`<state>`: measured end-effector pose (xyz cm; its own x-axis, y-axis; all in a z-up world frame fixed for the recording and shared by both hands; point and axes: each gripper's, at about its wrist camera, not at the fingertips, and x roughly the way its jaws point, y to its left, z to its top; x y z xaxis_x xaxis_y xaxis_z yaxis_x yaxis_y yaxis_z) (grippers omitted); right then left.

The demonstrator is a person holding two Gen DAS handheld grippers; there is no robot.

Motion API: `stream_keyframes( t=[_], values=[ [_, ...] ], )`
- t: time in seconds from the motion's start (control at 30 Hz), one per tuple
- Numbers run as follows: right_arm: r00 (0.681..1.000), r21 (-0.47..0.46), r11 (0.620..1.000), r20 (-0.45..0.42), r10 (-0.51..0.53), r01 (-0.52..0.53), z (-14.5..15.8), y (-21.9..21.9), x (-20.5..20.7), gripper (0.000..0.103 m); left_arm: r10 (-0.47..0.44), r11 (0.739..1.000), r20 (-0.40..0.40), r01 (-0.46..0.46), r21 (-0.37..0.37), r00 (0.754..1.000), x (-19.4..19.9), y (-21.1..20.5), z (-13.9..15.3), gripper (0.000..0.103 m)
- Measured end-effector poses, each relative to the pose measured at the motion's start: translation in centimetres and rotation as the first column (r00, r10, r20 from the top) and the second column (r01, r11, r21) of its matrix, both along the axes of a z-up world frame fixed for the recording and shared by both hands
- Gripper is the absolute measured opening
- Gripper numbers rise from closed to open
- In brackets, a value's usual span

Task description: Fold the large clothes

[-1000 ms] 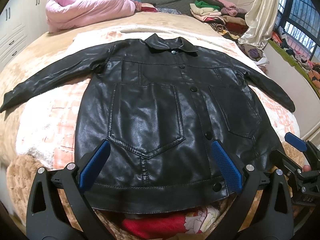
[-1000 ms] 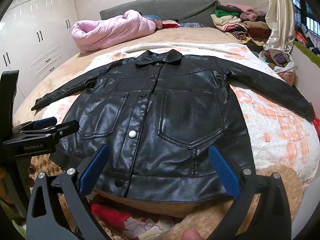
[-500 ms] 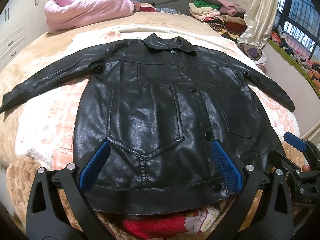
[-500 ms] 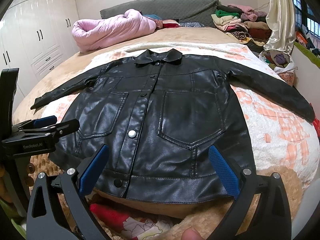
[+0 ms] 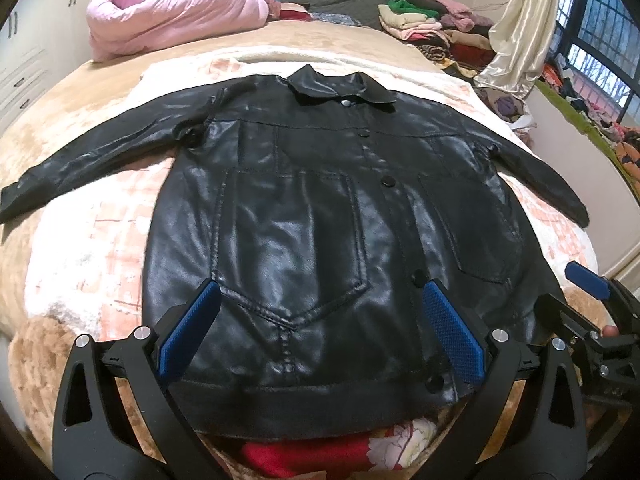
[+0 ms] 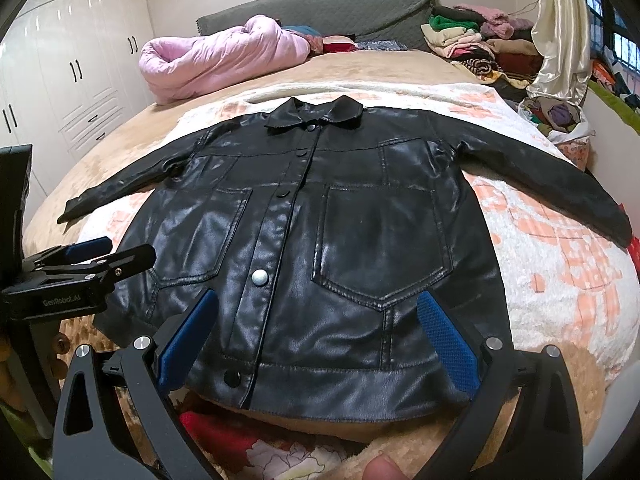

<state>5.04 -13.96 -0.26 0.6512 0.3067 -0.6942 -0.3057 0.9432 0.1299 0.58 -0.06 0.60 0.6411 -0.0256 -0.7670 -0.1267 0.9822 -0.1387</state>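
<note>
A black leather jacket (image 5: 320,216) (image 6: 344,232) lies flat and face up on the bed, buttoned, collar at the far end, both sleeves spread out to the sides. My left gripper (image 5: 320,328) hovers open above the hem on the jacket's left half, nothing between its blue pads. My right gripper (image 6: 316,336) is open over the hem of the right half, also holding nothing. Each gripper shows at the edge of the other's view: the right one (image 5: 592,308) at the right, the left one (image 6: 80,260) at the left.
A white and orange blanket (image 6: 560,272) covers the tan bed under the jacket. A rolled pink quilt (image 5: 172,12) and a pile of folded clothes (image 5: 432,28) lie near the headboard. White wardrobes (image 6: 72,72) stand to the left, a curtain (image 6: 560,32) and window to the right.
Both grippers have edged slightly forward over the hem and stayed open. The jacket has not moved.
</note>
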Motion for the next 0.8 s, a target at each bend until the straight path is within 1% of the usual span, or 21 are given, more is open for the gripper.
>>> stream_keyframes(
  t=[0.13, 0.27, 0.43, 0.7, 0.8],
  values=[
    [1.0, 0.005, 1.0, -0.002, -0.01, 0.01, 0.5, 0.1, 1.1, 0.099, 0.002, 1.0, -0.003, -0.002, -0.016, 1.0, 0.9, 0.6, 0.2, 0.095],
    [1.0, 0.014, 1.0, 0.004, -0.015, 0.015, 1.0, 0.3, 2.2, 0.099, 0.024, 1.0, -0.003, -0.024, -0.007, 1.0, 2.2, 1.4, 0.8, 0.095],
    [1.0, 0.012, 1.0, 0.011, -0.01, 0.01, 1.5, 0.8, 3.3, 0.099, 0.046, 0.999, 0.008, -0.045, -0.022, 0.999, 3.9, 2.4, 1.5, 0.095],
    [1.0, 0.022, 1.0, -0.009, -0.008, 0.008, 1.7, 1.5, 6.0, 0.099, 0.073, 0.997, 0.005, -0.073, -0.027, 0.997, 6.2, 3.5, 1.9, 0.095],
    [1.0, 0.029, 0.999, -0.019, -0.018, 0.018, 2.0, 1.7, 7.3, 0.099, 0.075, 0.997, -0.001, -0.075, -0.008, 0.997, 7.1, 3.6, 1.9, 0.095]
  ],
)
